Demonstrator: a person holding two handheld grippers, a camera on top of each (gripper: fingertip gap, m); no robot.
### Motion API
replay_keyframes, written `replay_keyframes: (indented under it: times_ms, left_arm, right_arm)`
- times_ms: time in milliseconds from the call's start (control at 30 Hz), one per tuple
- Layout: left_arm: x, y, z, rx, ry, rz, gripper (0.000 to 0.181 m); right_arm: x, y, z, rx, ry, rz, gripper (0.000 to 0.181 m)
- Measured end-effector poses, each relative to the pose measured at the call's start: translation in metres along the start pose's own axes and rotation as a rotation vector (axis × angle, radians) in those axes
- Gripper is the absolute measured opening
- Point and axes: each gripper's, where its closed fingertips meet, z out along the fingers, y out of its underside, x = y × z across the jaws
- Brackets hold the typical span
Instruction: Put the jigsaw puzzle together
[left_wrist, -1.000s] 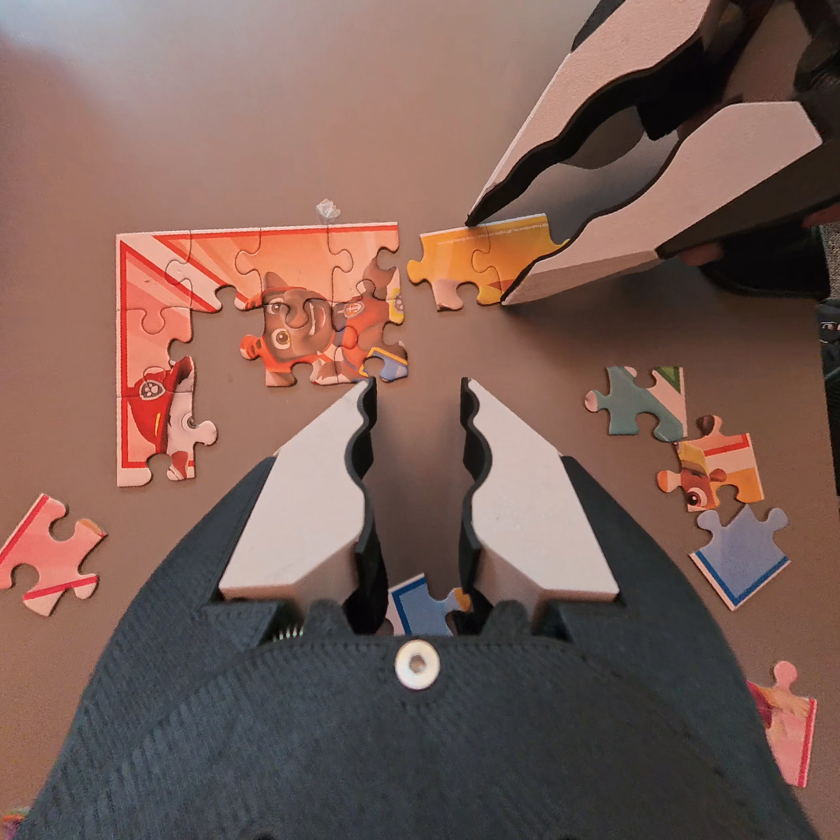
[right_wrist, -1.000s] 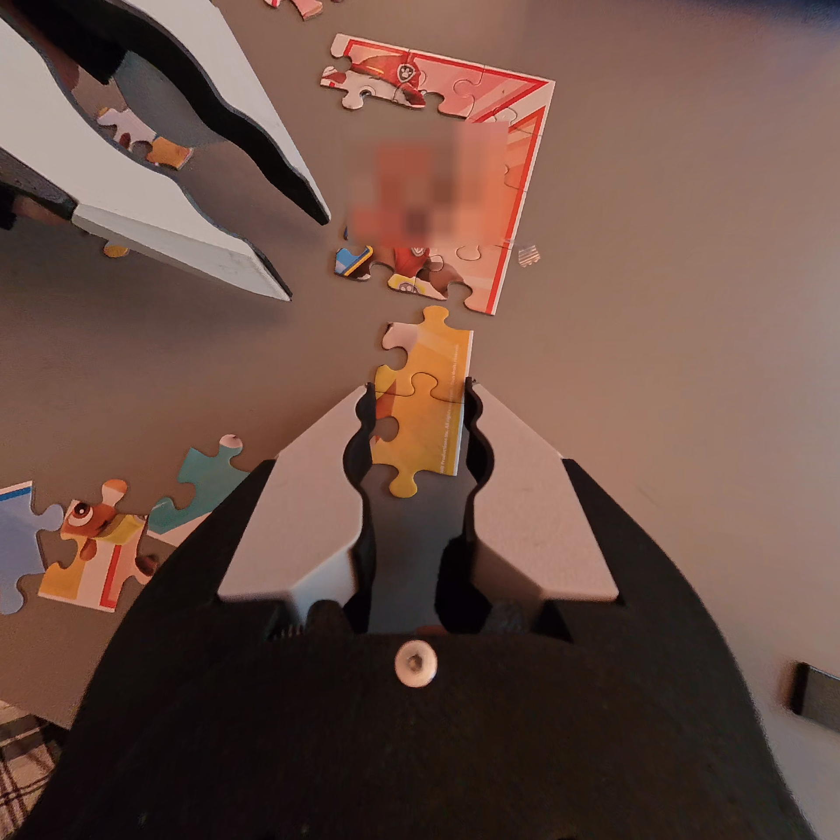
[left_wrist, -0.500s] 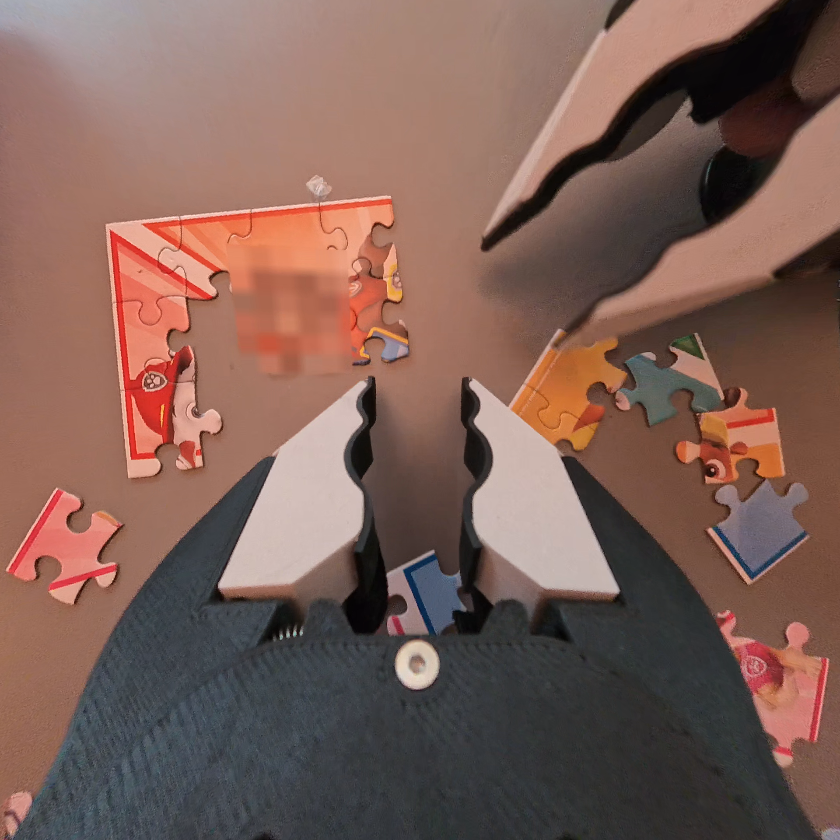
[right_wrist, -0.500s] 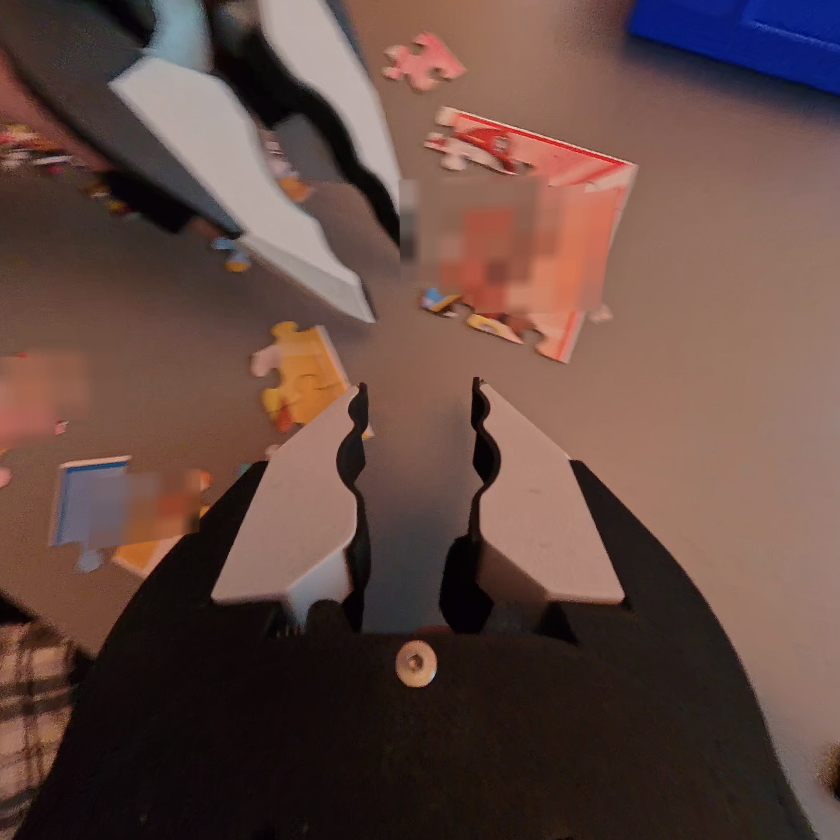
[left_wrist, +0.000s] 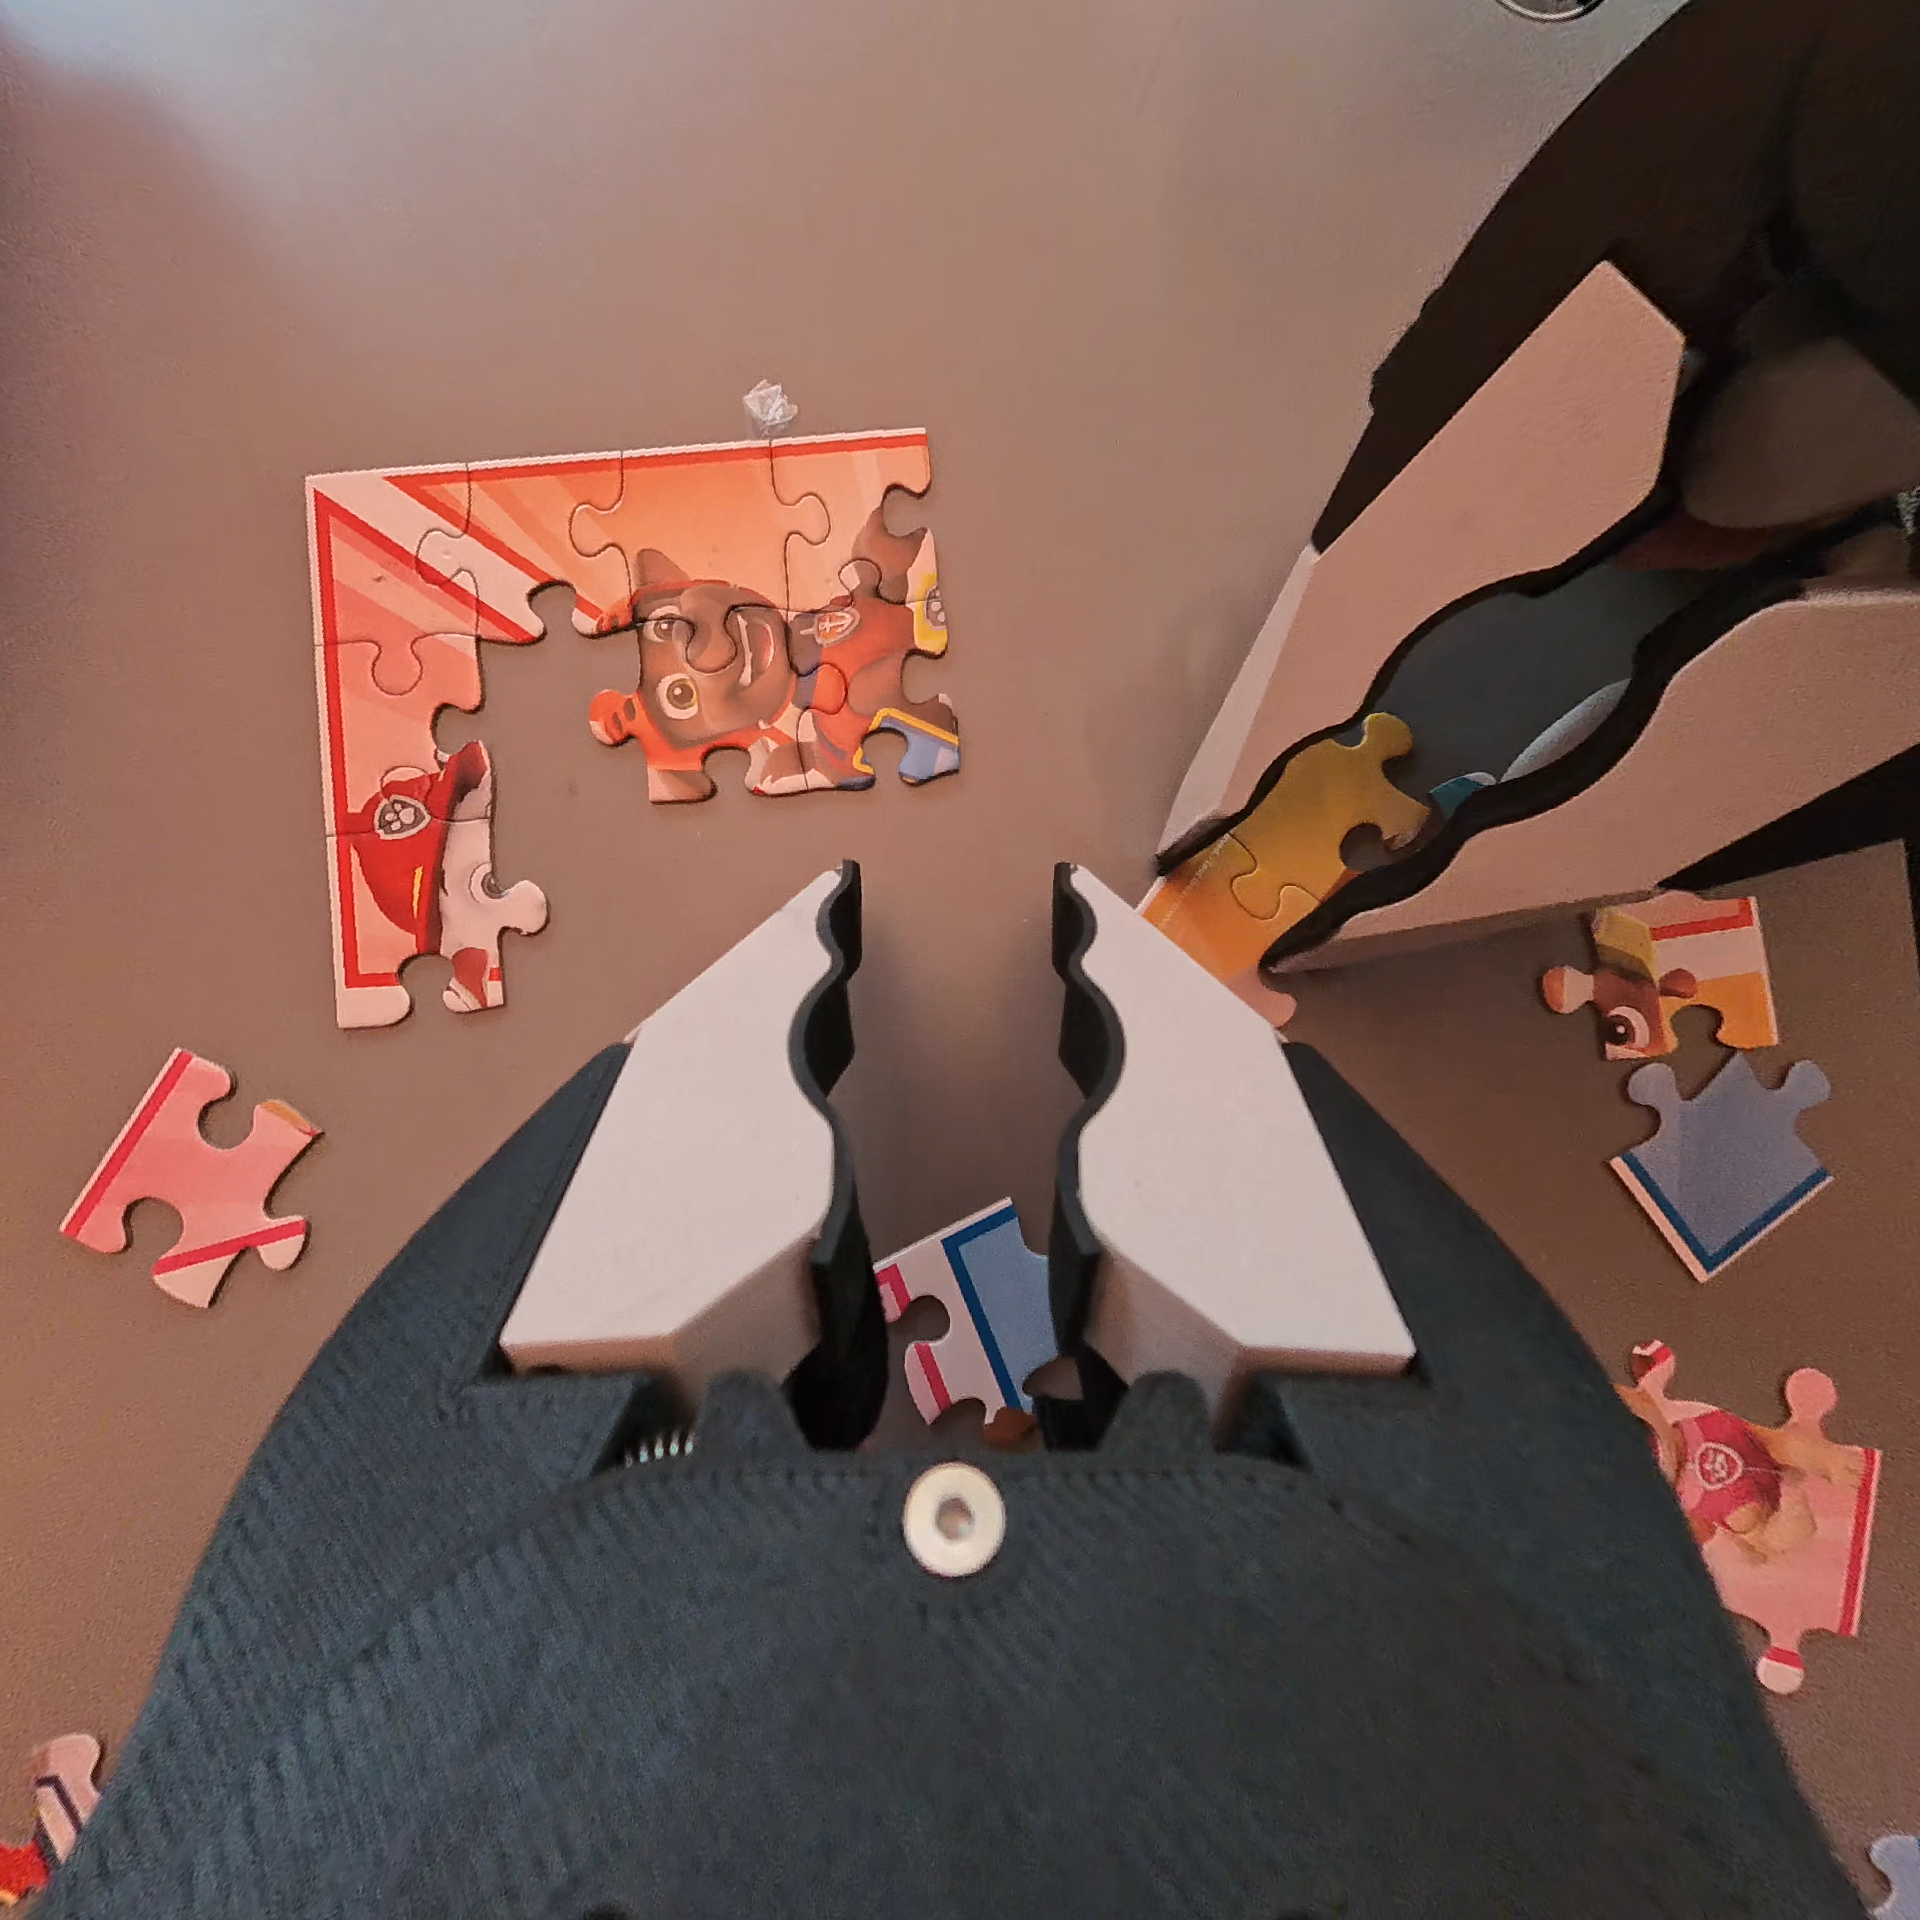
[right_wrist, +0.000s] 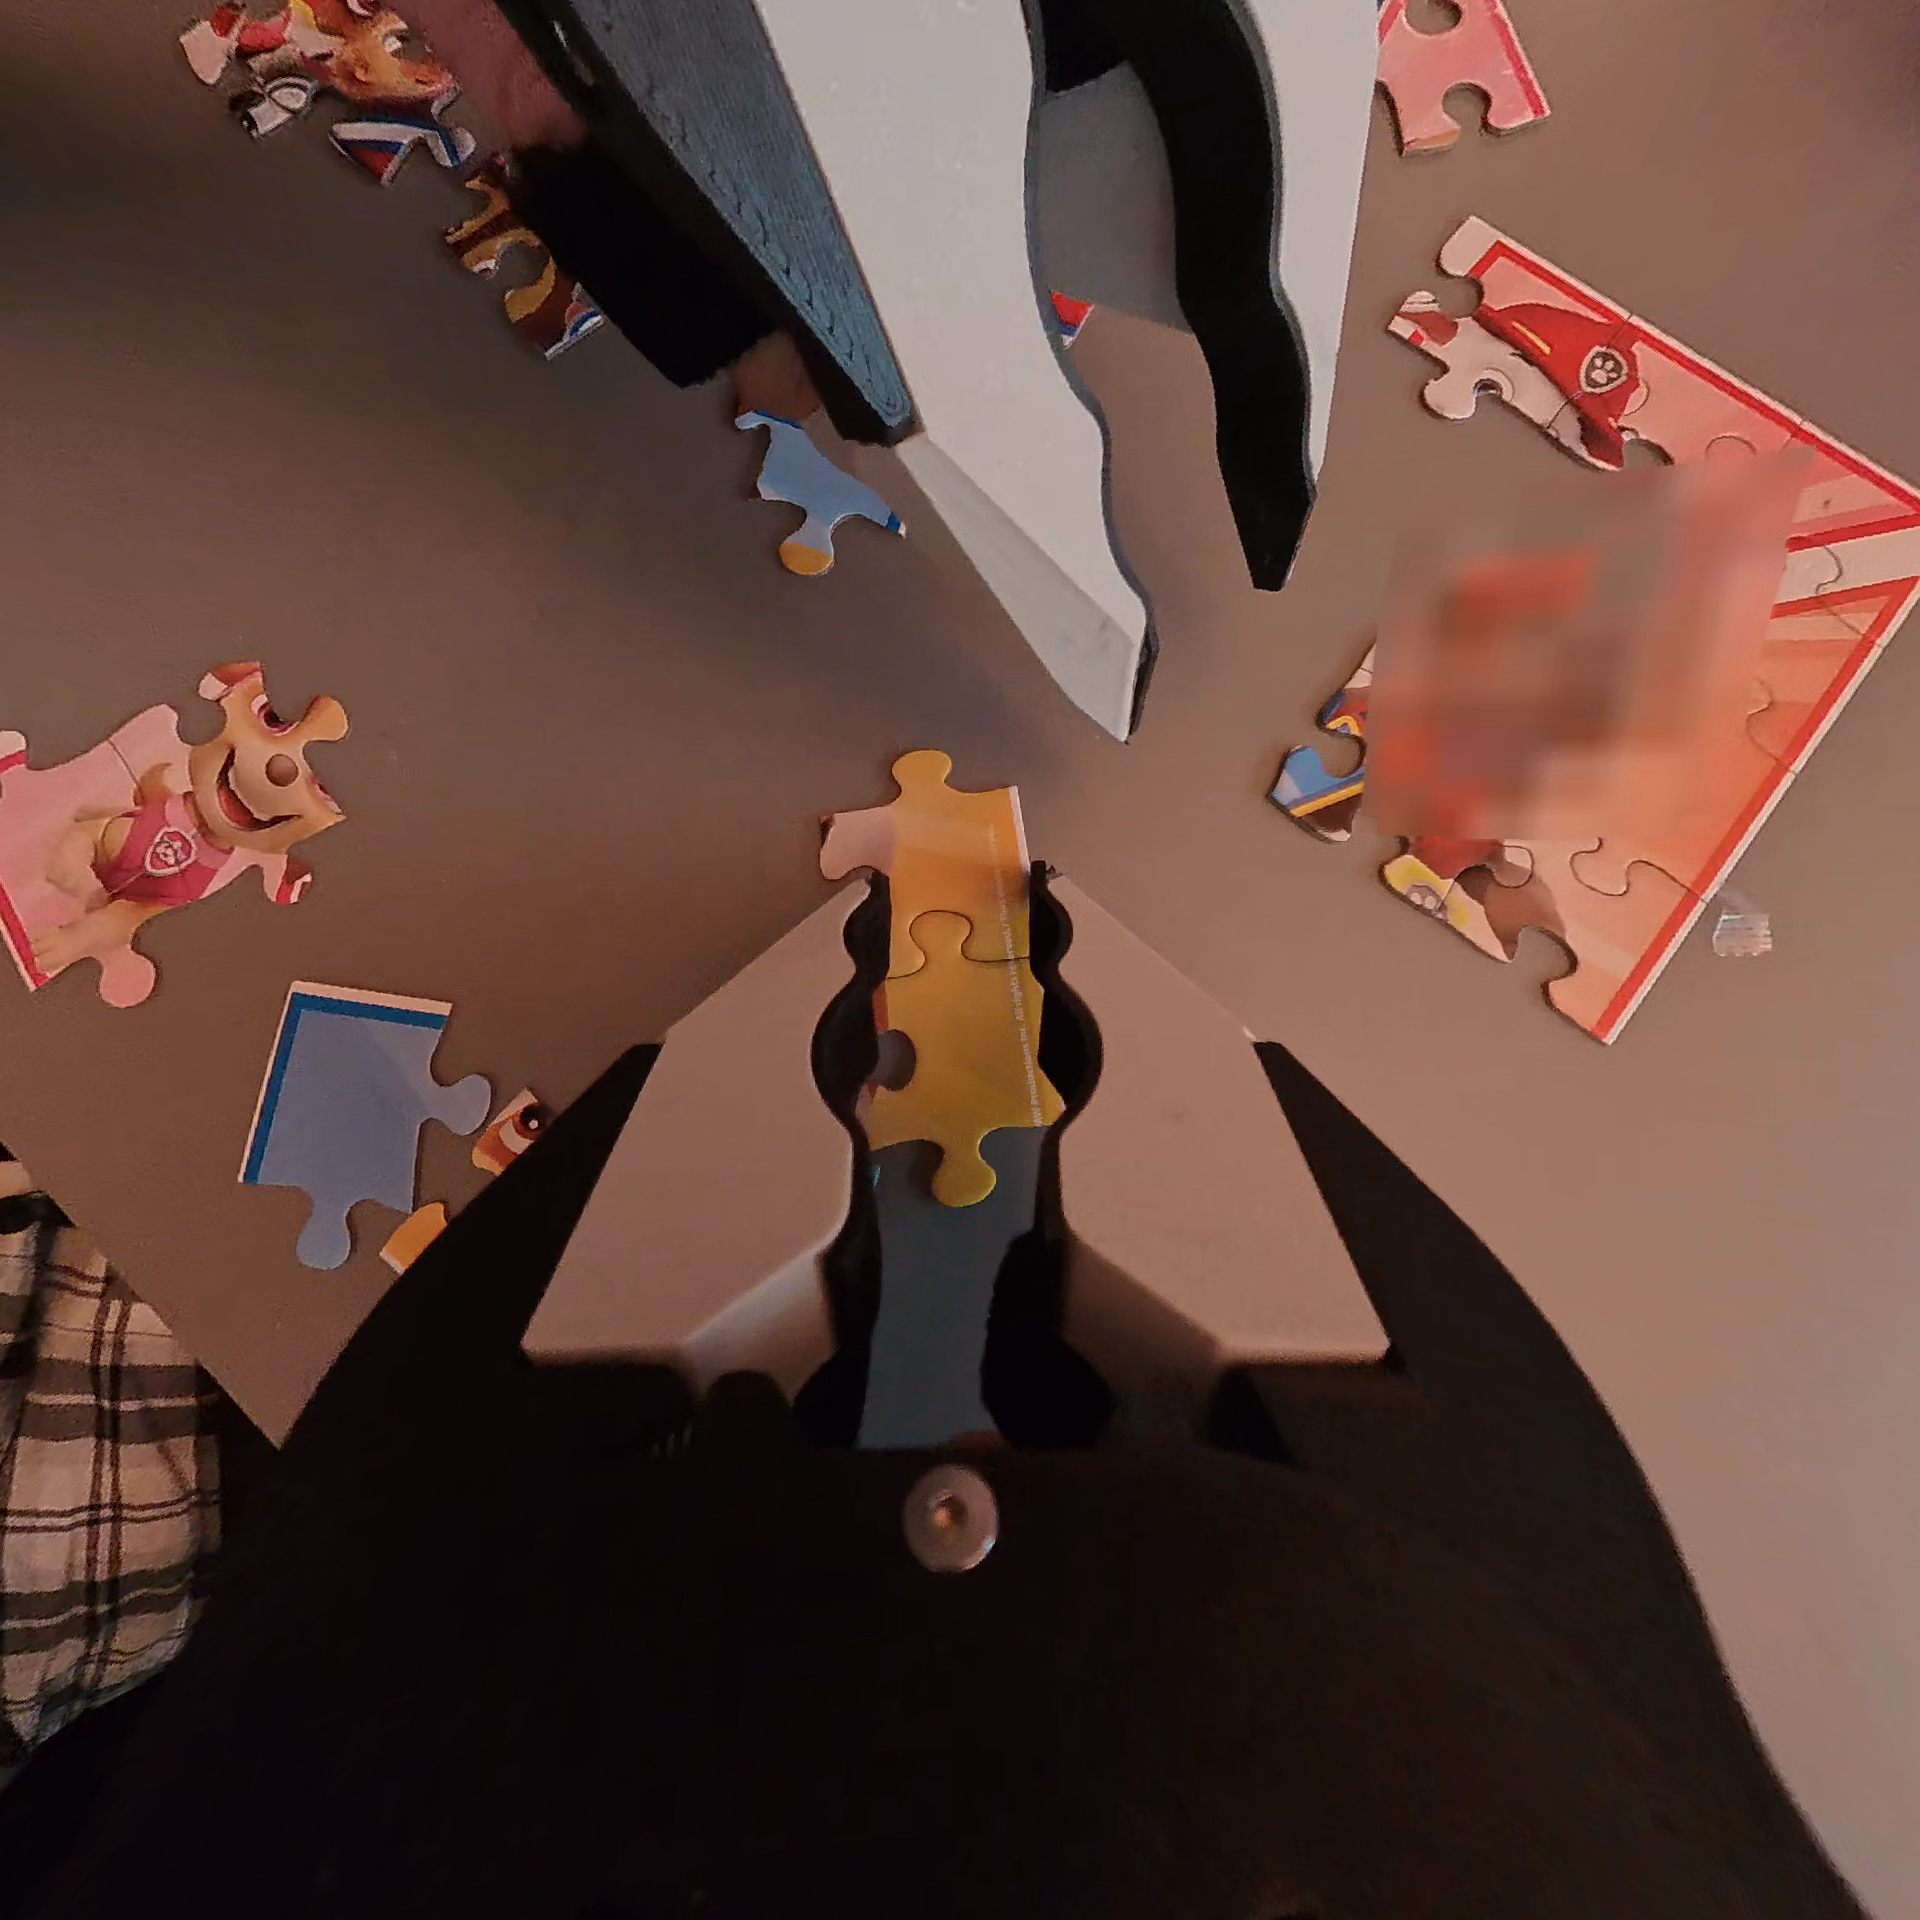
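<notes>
right tool (right_wrist: 951, 883) pinches yellow pair (right_wrist: 961, 997); left tool (left_wrist: 954, 883) gapes – empty

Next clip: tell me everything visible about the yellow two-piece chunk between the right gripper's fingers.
The yellow chunk is two interlocked, flat cardboard-looking jigsaw pieces, yellow-orange with one straight printed border edge and a pale corner at the far end. A knob projects from each end. It sits lengthwise between the right gripper fingers, which close on its sides. Whether it touches the brown table is unclear.
</notes>
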Motion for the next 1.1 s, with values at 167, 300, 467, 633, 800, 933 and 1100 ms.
replay_keyframes:
  times_ms: [167,300,467,633,800,933,1100]
  left_arm:
    - [-0.001,-0.003,-0.001,0.010,-0.002,0.003,0.035]
    - [-0.002,-0.006,-0.001,0.018,-0.004,0.003,0.035]
    - [-0.003,-0.006,0.001,0.012,0.001,0.003,0.035]
    - [0.009,-0.005,0.006,0.001,0.056,0.037,0.037]
    - [0.024,0.000,0.020,-0.057,0.080,0.085,0.041]
    - [0.030,-0.003,0.023,-0.061,0.086,0.105,0.040]
    - [0.034,-0.006,0.026,-0.059,0.081,0.143,0.033]
  right_arm:
    - [0.007,0.002,-0.003,0.004,0.024,0.017,0.024]
    - [0.015,0.004,-0.007,0.025,0.043,0.041,0.024]
    - [0.028,0.008,-0.017,0.053,0.078,0.077,0.000]
    - [0.044,0.015,-0.025,0.022,0.111,0.092,0.040]
    - [0.055,0.020,-0.021,0.002,0.071,0.112,0.038]
    - [0.054,0.025,-0.026,0.000,0.064,0.123,0.016]
    - [0.049,0.034,-0.033,-0.005,0.069,0.153,0.006]
